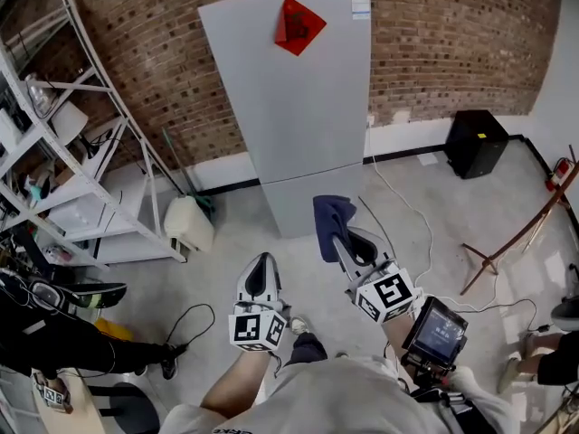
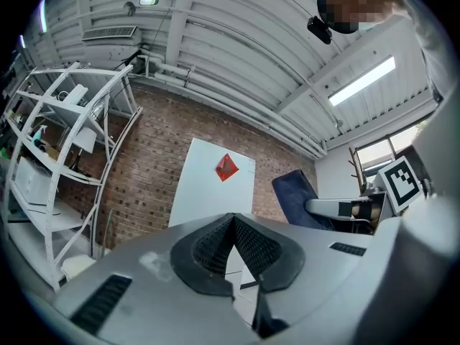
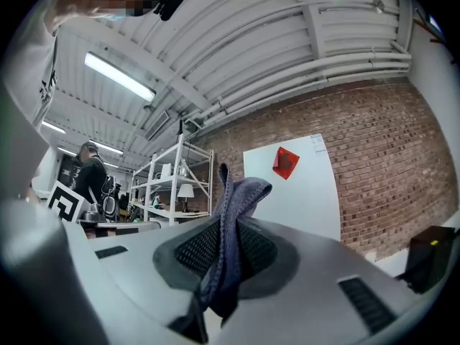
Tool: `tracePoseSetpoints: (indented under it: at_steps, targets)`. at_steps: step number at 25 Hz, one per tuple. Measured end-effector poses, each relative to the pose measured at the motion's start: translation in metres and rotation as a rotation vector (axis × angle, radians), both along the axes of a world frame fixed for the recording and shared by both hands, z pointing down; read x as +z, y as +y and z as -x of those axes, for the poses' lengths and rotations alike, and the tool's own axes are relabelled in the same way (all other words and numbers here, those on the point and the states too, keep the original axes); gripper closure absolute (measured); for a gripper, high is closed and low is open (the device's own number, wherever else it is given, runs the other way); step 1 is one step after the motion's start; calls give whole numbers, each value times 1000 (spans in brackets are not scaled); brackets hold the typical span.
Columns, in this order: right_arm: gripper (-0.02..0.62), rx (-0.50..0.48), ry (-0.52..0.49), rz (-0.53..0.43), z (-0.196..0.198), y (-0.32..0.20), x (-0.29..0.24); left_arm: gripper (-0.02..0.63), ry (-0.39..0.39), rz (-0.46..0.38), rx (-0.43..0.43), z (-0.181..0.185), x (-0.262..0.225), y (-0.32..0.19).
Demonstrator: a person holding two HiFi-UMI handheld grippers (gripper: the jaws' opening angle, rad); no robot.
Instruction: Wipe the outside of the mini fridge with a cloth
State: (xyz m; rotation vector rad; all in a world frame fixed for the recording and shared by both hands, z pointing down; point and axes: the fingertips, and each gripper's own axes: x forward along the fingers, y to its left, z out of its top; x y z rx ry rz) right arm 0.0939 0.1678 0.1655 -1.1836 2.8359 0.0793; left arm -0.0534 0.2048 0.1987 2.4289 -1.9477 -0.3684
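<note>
A tall white fridge (image 1: pixel 294 98) stands against the brick wall, with a red square sticker (image 1: pixel 298 23) on its upper door; it also shows in both gripper views (image 2: pixel 212 189) (image 3: pixel 298 185). My right gripper (image 1: pixel 348 242) is shut on a dark blue cloth (image 1: pixel 331 220), held in the air a short way in front of the fridge's lower door. The cloth (image 3: pixel 230 228) sticks up between the jaws in the right gripper view. My left gripper (image 1: pixel 260 274) is shut with nothing in it, lower and to the left, away from the fridge.
A white metal shelf rack (image 1: pixel 81 161) stands at the left with a white canister (image 1: pixel 188 224) by its foot. A black box (image 1: pixel 475 143) sits at the right wall, cables run over the floor (image 1: pixel 407 206), and a wooden stand (image 1: pixel 520 233) leans at right.
</note>
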Motion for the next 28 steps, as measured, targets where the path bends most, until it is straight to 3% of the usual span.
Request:
tracePoseSetpoints:
  at_steps: [13,22,28]
  targets:
    - [532,33,32,-96,89,-160,-51,615,-7,-48,38,82,-39,-151]
    - [532,53,66,-247,167,-253,-100,615,1,-61,-1,157,-40,-193]
    - [532,37,69,-386,205,-322,-169,615,9,-41,-89,199,-44,-215]
